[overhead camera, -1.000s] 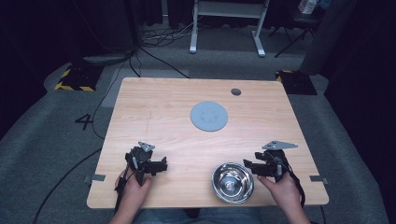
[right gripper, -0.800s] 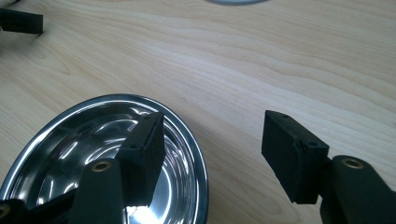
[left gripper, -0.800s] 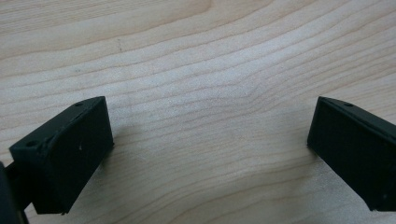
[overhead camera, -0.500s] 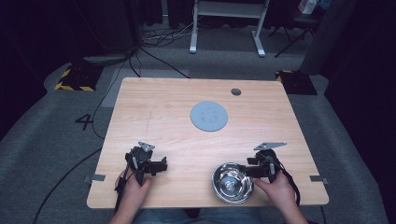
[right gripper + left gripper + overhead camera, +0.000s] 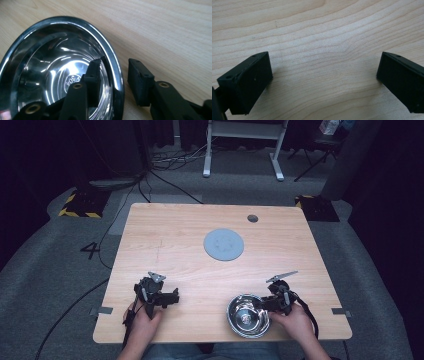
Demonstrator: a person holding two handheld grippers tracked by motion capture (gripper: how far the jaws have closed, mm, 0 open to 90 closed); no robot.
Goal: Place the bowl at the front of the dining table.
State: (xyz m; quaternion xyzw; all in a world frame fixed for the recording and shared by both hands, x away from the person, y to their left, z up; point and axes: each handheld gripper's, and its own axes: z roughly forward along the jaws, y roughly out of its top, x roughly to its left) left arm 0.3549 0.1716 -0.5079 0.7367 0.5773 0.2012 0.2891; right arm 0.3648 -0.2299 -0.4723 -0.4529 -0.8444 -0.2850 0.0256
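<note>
Your wooden table stands on grey carpet, where a number "4" is marked off its left edge and a black cable trails past that side. Beyond the far edge you have the white legs of a desk frame, a tangle of cables on the floor beside it, and yellow-and-black hazard-striped plates at both far corners. The room behind is dark, with the light falling mainly on the tabletop.

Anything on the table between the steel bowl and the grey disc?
No: bare wood lies between the steel bowl and the grey disc, seen in the high view.
</note>
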